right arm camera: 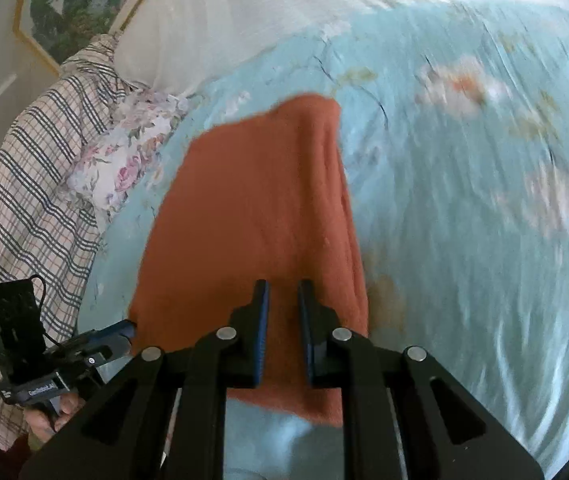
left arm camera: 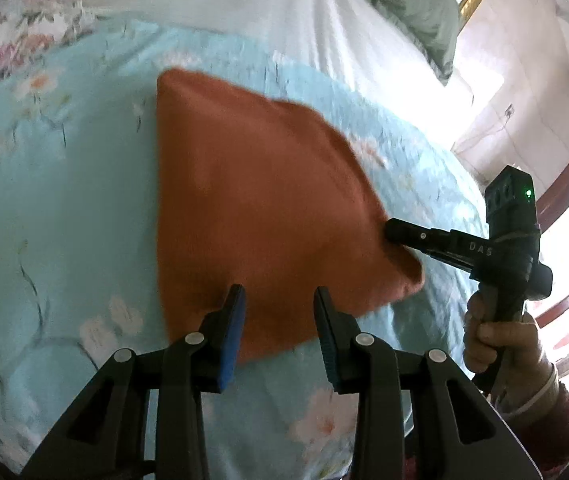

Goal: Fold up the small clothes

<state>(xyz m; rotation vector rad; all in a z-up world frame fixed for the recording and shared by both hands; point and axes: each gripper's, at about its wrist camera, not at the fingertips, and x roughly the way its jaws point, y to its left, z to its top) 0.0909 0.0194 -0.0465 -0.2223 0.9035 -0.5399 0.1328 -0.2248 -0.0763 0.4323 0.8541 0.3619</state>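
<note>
An orange-brown cloth lies folded on the light blue floral bedspread. My left gripper is open just above the cloth's near edge, holding nothing. My right gripper hovers over the cloth with its jaws a narrow gap apart and nothing between them. In the left wrist view the right gripper touches the cloth's right edge, where the corner curls up. In the right wrist view the left gripper sits at the cloth's left corner.
White sheet and a green pillow lie at the bed's far end. A plaid cloth and a floral pillow lie at the bed's left side. A framed picture hangs on the wall.
</note>
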